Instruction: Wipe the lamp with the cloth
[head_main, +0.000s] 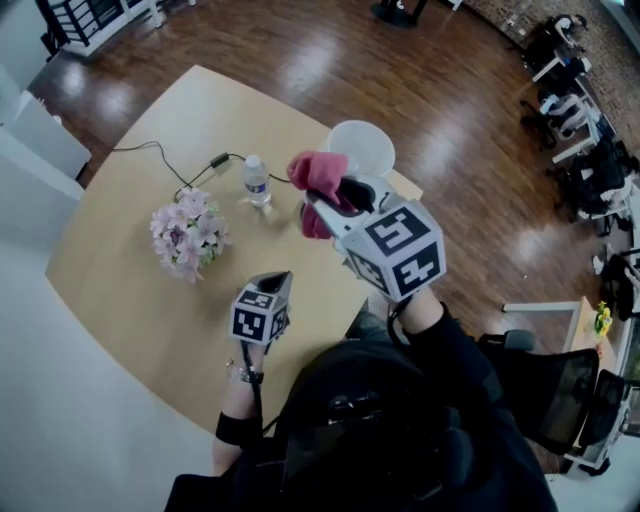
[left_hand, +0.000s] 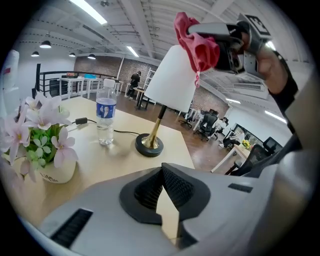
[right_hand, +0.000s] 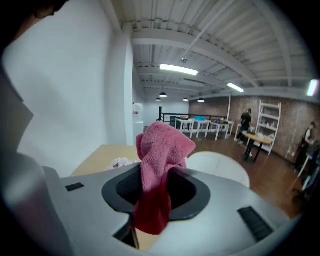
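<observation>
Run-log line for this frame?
left claw: shut, empty | right claw: shut on pink cloth, at lamp shade top, contact unclear | lamp: upright on table

Head view: above the person, steep down, whole table (head_main: 120, 290) in frame, far edge at top. Left gripper view: low at the table's near edge, facing far across it. Flowers (left_hand: 37, 142) close on its left, bottle (left_hand: 105, 117) and lamp (left_hand: 167, 85) ahead. Right gripper view: high up, just beside the lamp, facing over its top into the far room. Shared: lamp in all three; flowers and bottle in head and left gripper views.
</observation>
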